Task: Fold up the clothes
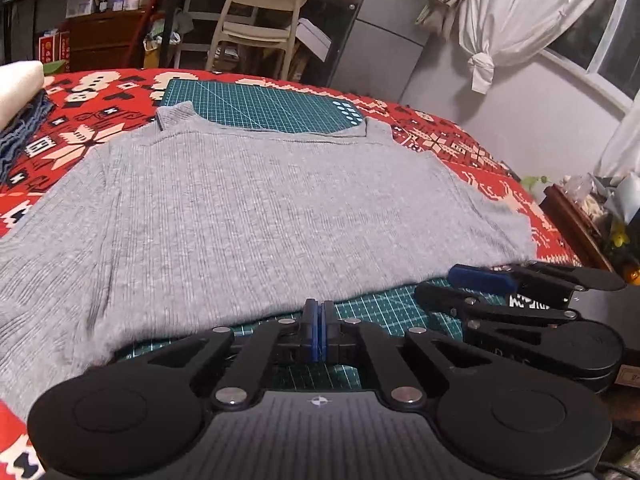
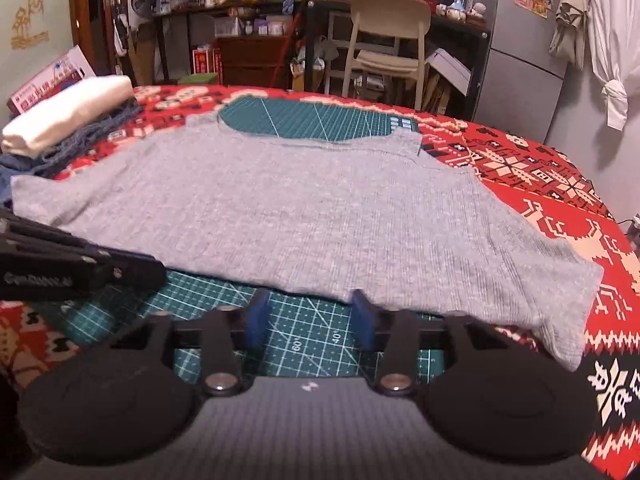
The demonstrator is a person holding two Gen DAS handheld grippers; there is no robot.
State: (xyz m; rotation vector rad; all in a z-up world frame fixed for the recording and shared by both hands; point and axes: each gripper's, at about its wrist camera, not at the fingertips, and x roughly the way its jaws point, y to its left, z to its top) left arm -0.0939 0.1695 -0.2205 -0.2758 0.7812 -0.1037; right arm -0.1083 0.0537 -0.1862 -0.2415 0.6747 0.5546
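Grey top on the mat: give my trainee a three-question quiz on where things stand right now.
1. True or false: the left gripper has its jaws closed with no cloth between them.
2. The grey top lies: A) bunched in a heap, B) spread flat with its neckline at the far side, C) folded in half.
3. Fill in: the right gripper has its jaws ____, just short of the top's near hem, over the green cutting mat.

Key: 1 true; 2 B; 3 open.
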